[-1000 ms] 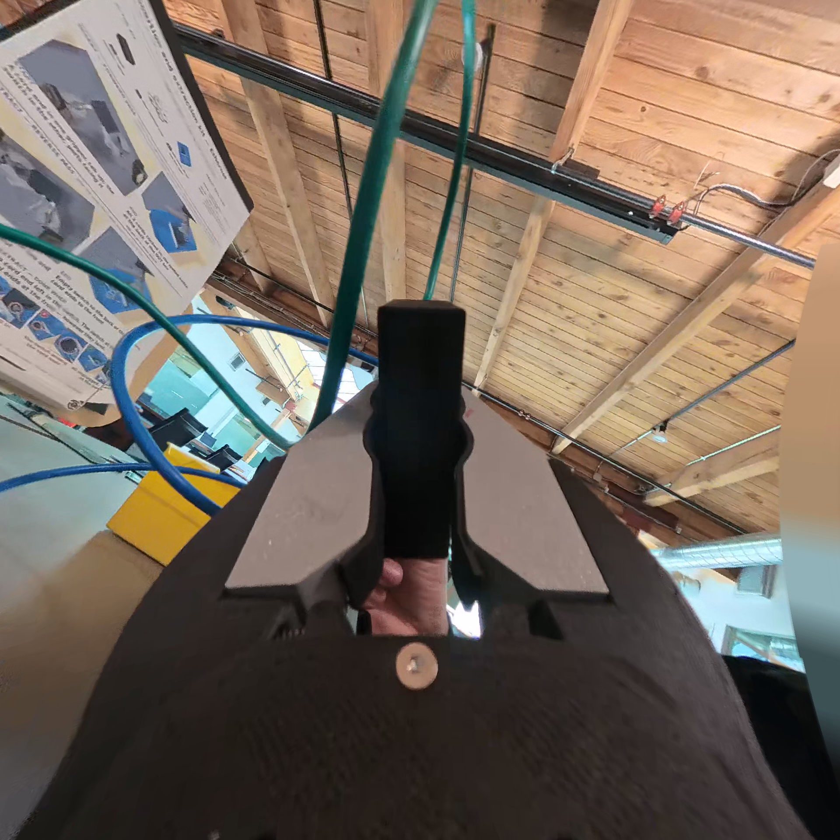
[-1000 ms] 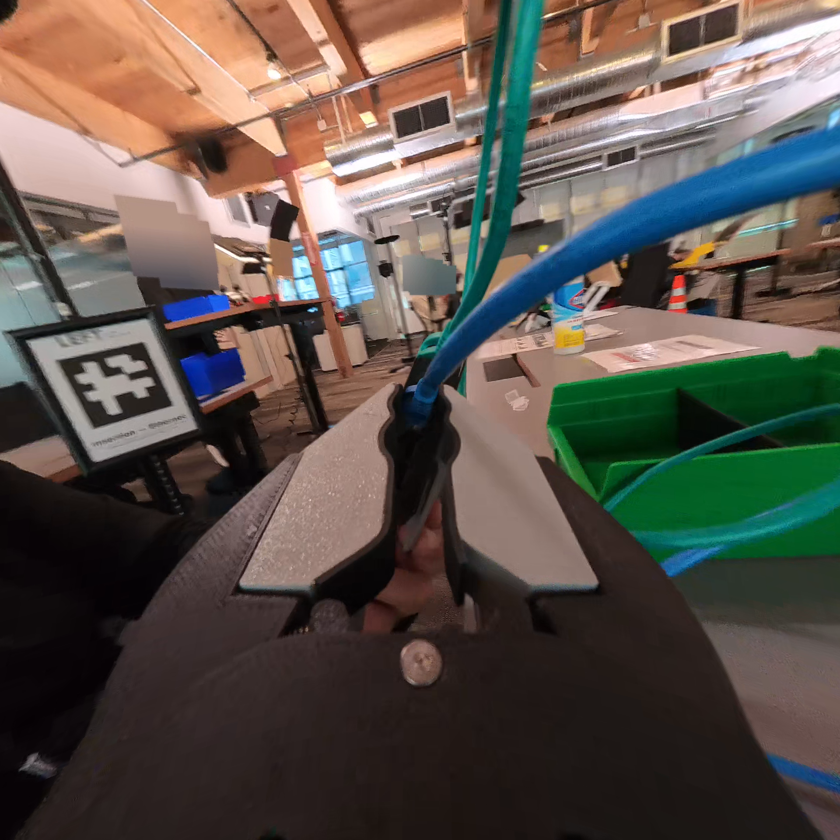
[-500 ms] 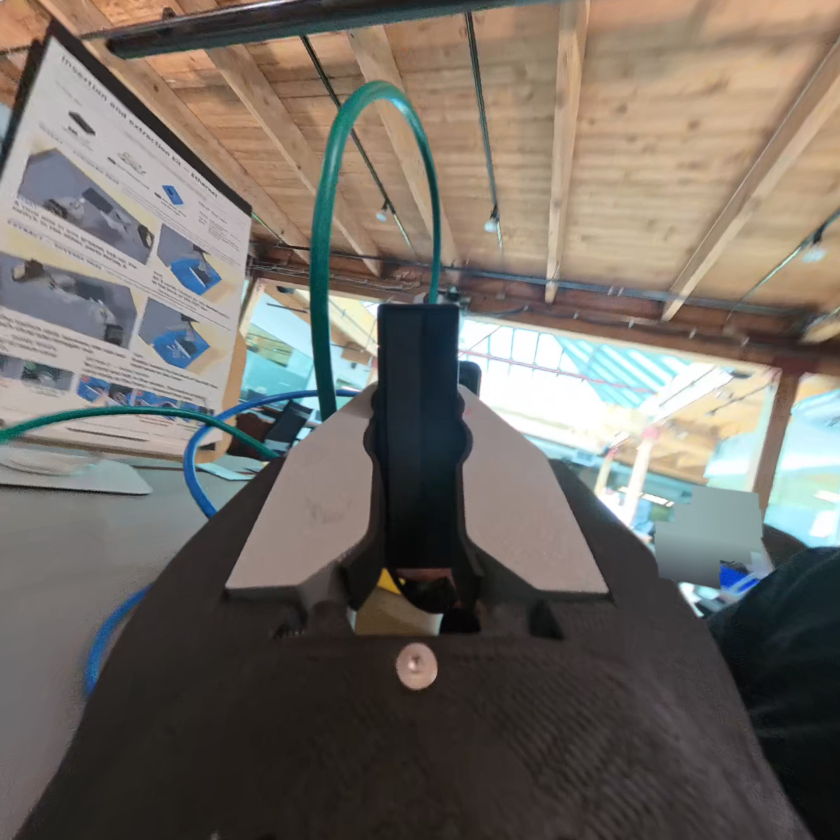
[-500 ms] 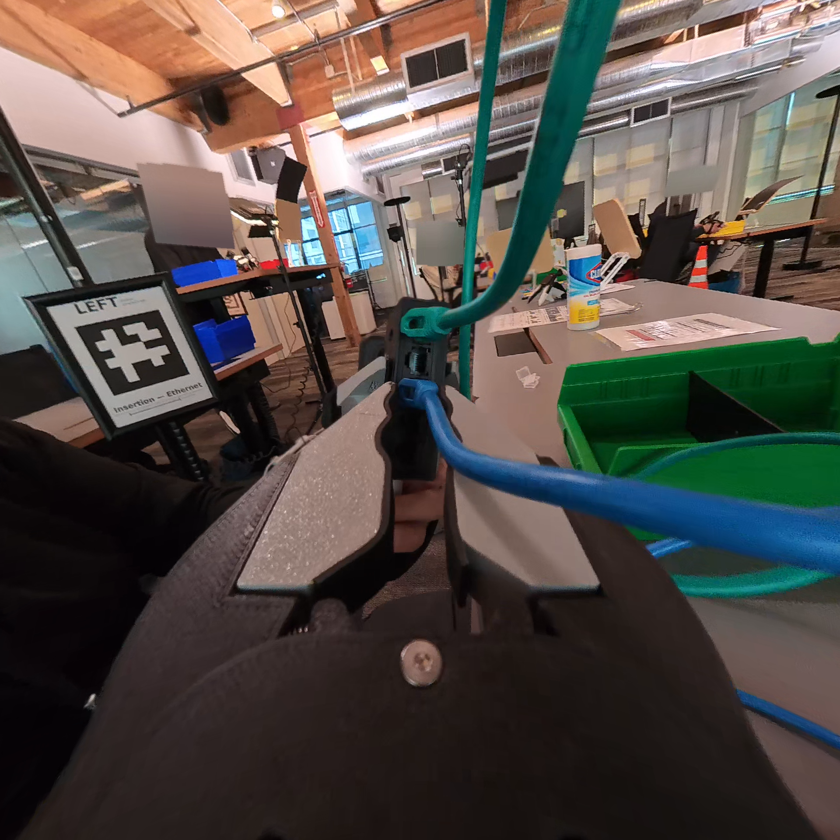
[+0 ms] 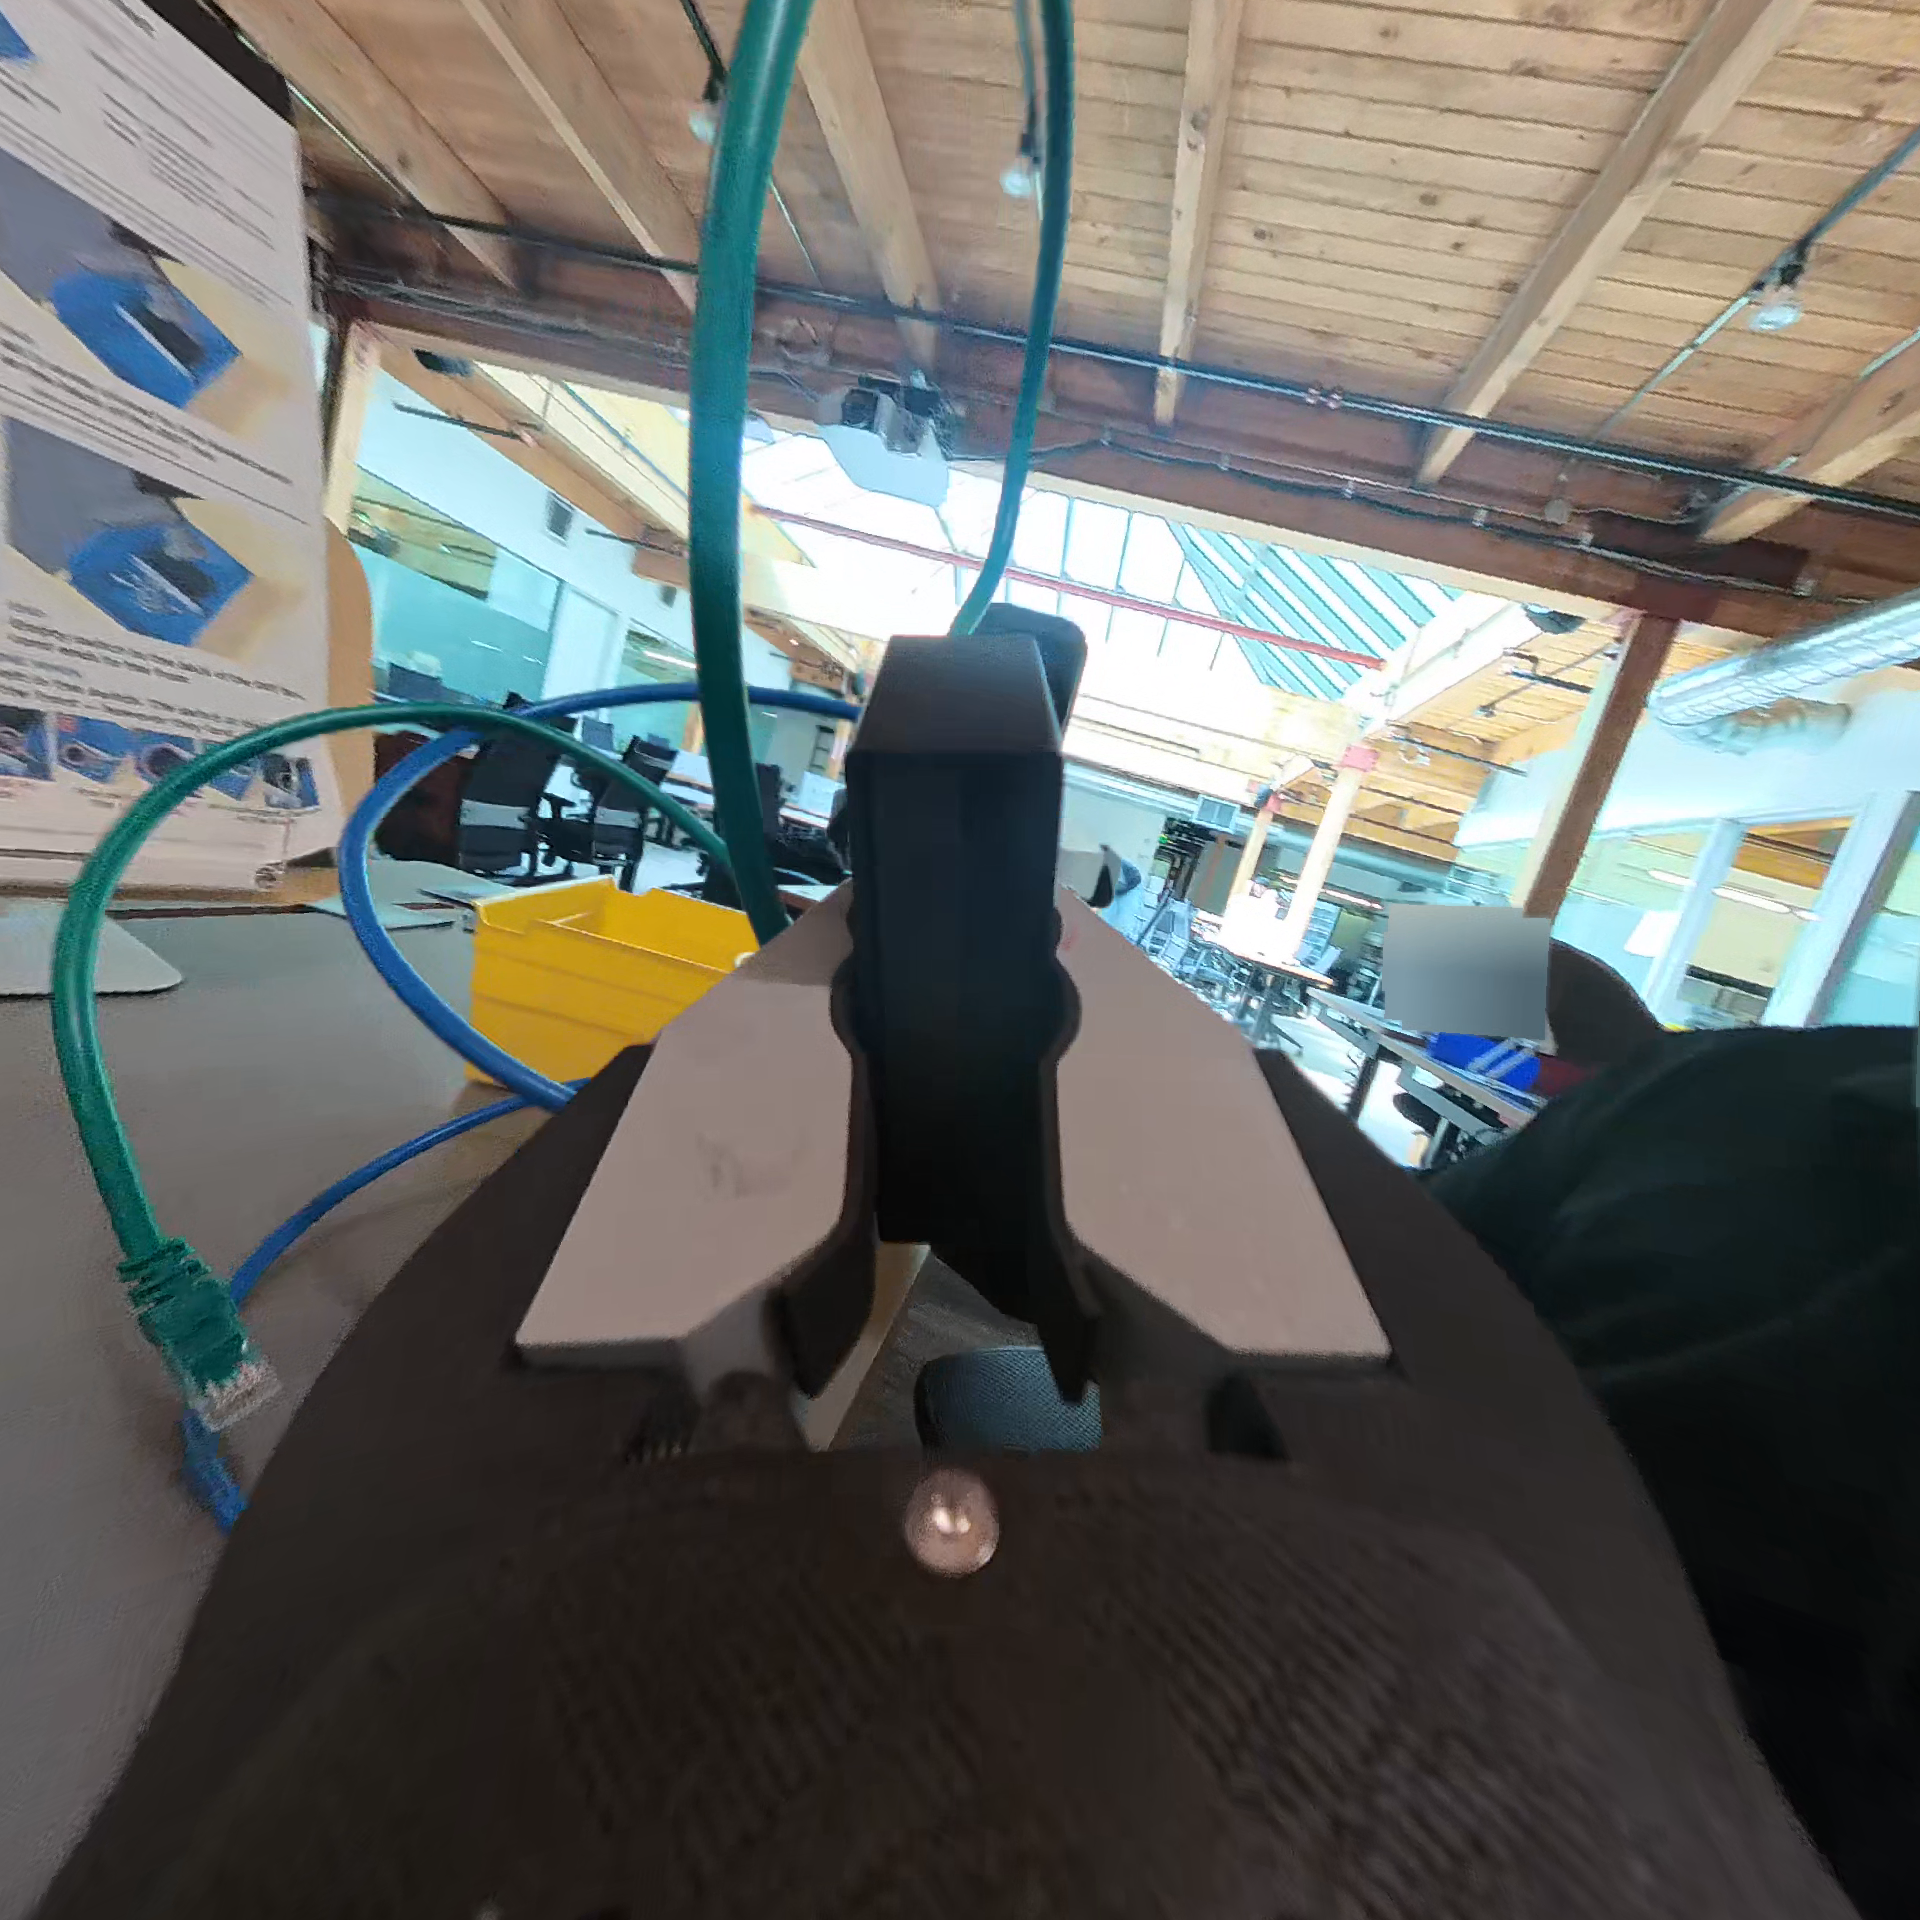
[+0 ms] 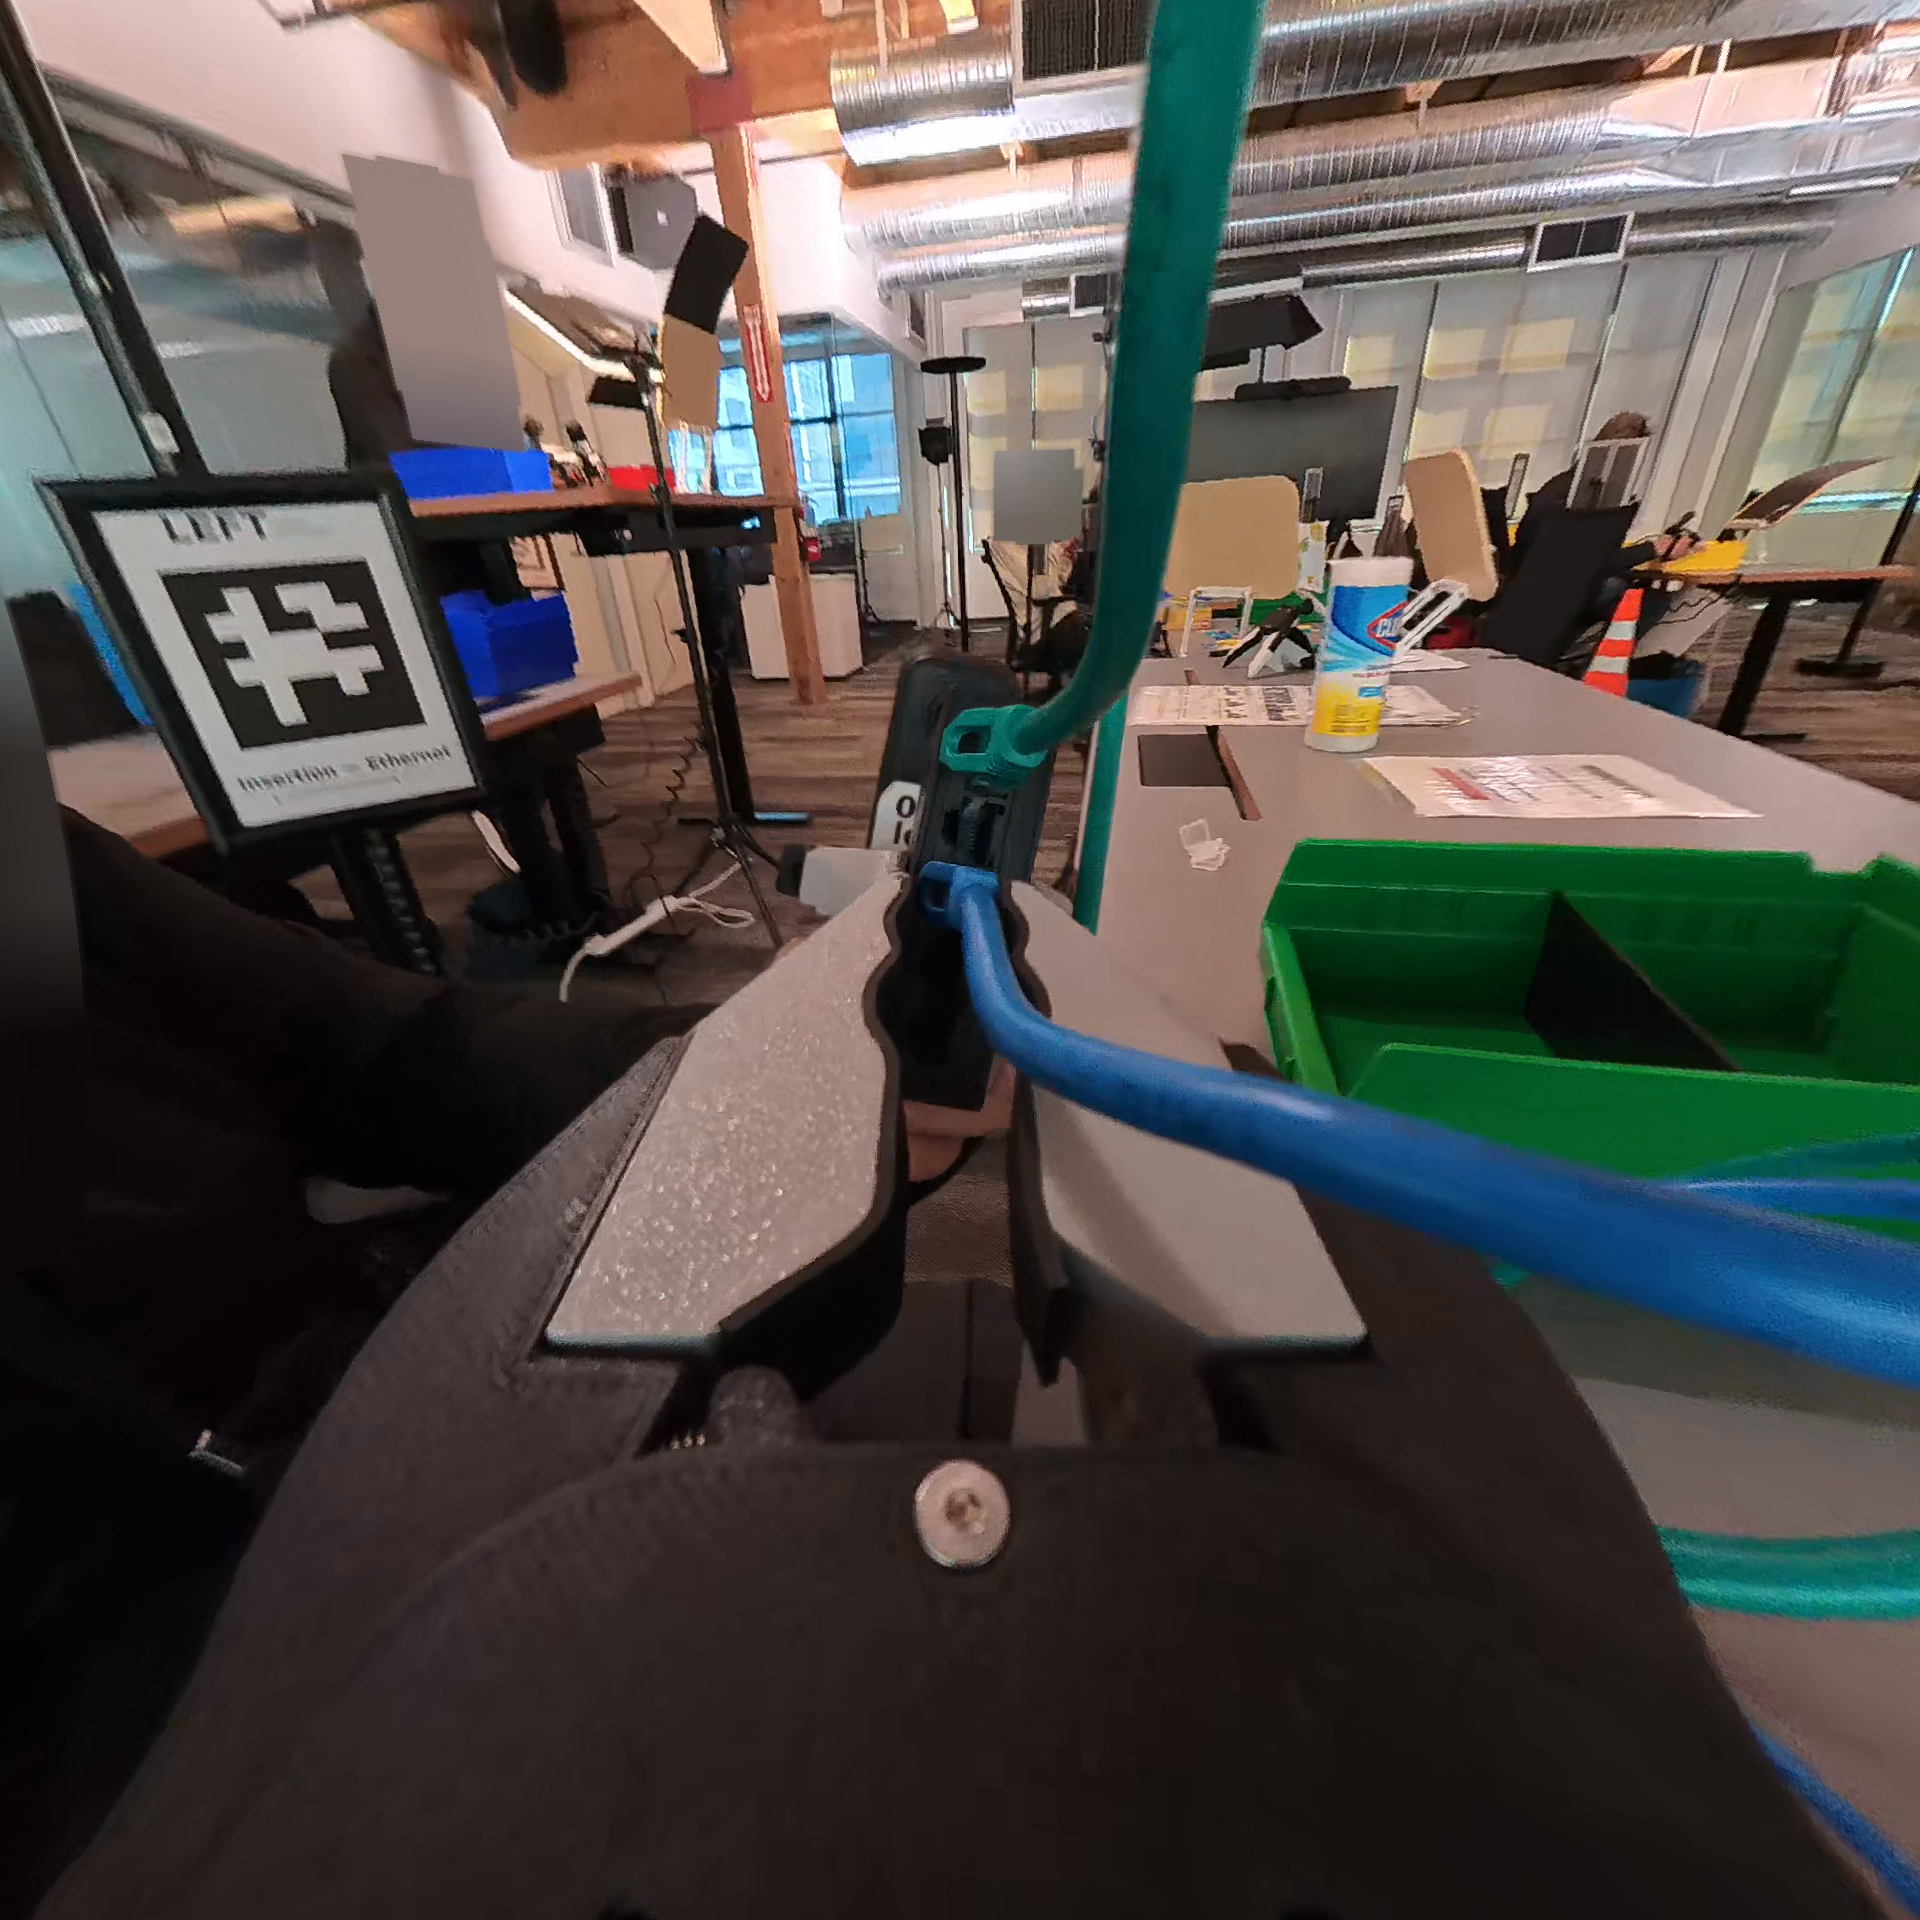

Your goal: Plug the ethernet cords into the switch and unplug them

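- The grey bench [image 5: 260,1039] carries everything; places below are given relative to the black switch [image 5: 956,935]
- In the right wrist view a green bin [image 6: 1558,1081] with a dark divider sits on the bench to the right of the switch
- In the left wrist view a yellow bin [image 5: 582,977] stands on the bench to the left of the switch, behind the cord loops
- The left hand-held gripper [image 5: 956,1018] is clenched on the switch, which stands upright between its two black fingers [image 5: 862,1039] and rises above their tips
- The right hand-held gripper [image 6: 956,997] is closed around the lower part of the switch [image 6: 971,821], at the blue cord's plug
- The green cord [image 6: 1132,436] is plugged into the upper port of the switch and arches up out of view; in the left wrist view it loops over to the left of the switch, and its free plug [image 5: 203,1340] lies on the bench
- The blue cord [image 6: 1299,1132] is plugged into the port just below the green one and runs off to the right, in front of the green bin
- A white wipes canister [image 6: 1356,655] stands on the bench well beyond the switch, to its right
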{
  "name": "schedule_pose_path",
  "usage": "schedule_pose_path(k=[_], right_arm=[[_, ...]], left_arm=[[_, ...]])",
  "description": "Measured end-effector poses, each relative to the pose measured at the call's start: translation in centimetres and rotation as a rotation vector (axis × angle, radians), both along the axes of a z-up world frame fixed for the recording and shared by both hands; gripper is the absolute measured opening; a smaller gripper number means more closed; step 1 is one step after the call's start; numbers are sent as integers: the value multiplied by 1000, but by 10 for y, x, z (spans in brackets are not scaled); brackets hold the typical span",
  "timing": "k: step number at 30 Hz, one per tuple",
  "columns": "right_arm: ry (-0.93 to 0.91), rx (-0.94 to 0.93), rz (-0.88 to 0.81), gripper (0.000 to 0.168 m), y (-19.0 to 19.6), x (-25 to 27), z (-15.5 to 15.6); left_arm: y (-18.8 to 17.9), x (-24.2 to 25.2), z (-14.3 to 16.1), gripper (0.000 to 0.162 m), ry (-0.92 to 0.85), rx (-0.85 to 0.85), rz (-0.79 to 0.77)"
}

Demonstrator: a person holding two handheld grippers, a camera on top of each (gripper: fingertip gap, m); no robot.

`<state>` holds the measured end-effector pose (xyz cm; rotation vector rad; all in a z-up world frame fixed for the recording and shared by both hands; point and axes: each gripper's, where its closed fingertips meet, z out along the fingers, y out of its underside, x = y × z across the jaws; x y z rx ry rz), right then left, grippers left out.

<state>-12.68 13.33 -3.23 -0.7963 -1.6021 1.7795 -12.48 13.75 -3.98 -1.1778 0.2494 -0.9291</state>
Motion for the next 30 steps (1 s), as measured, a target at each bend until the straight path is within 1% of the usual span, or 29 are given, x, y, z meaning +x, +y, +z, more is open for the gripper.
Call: schedule_pose_path(k=[3, 6, 10, 12, 16, 18, 21, 24, 28, 30], right_arm=[[2, -25, 30, 9, -2, 3, 2], [20, -58, 38, 9, -2, 3, 3], [44, -91, -6, 8, 0, -6, 4], [40, -108, -34, 8, 3, -12, 2], [40, -126, -116, 8, 14, -24, -5], [43, -118, -126, 8, 16, -28, -6], [40, -171, -104, 8, 19, -31, -6], [15, -223, -49, 7, 20, -30, -7], [21, -243, -30, 7, 20, -30, -6], [27, -203, 10, 8, 18, -26, -6]], left_arm=[[-2, 4, 0, 27, 36, 18, -2], [-1, 5, -2, 27, 83, 13, 31], [-1, -6, 3, 27, -21, 27, 50], [0, -10, 0, 27, -95, 23, 34], [10, -22, -8, 27, -207, -14, 61], [11, -25, -9, 27, -260, -20, 39], [14, -28, -10, 27, -306, -38, 40], [15, -28, -12, 27, -272, -32, 62], [15, -27, -12, 27, -269, -28, 58], [14, -23, -11, 27, -273, -53, -26]])
